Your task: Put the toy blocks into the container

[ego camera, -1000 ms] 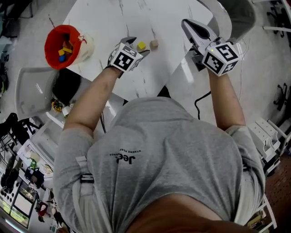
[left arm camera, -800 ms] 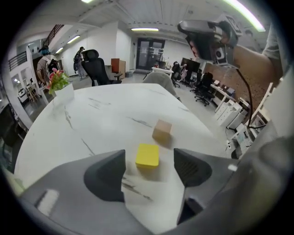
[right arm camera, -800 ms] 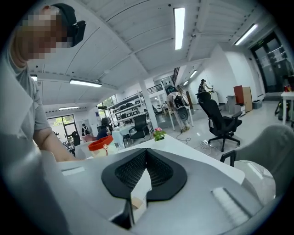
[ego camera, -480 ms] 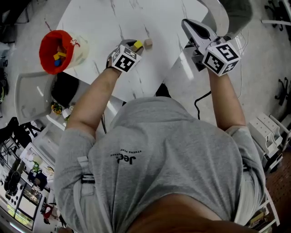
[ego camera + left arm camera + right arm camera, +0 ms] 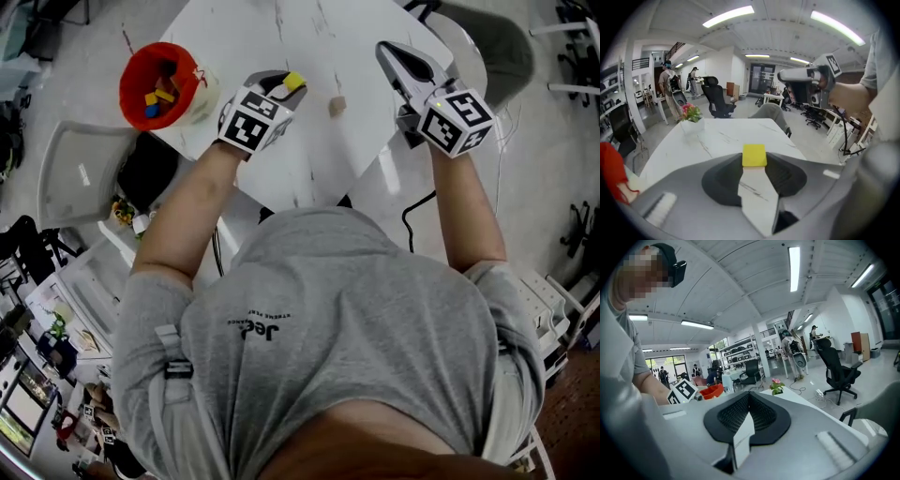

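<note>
A container [image 5: 159, 86] holding blocks [image 5: 157, 94] stands at the table's [image 5: 244, 37] left edge; a loose block [image 5: 337, 107] lies between the left gripper [image 5: 286, 89], a second block [image 5: 294, 82] in its jaws, and the right gripper [image 5: 390, 53].

Head view: camera above the person, facing steeply down over torso and arms. The table [image 5: 309, 150], left gripper [image 5: 289, 86] and right gripper [image 5: 386, 52] sit small near the frame's top.

Left gripper view: camera close behind the jaws, looking level along them over the table. The yellow block [image 5: 754, 155] is clamped at the tips, very near.

Right gripper view: same mount, jaws together, also looking out level.

Shared:
- flower pot [image 5: 691, 123] ahead of both jaws
- red container [image 5: 159, 86] in all 3 views, left of the jaws in both gripper views
- each gripper view catches the other gripper
</note>
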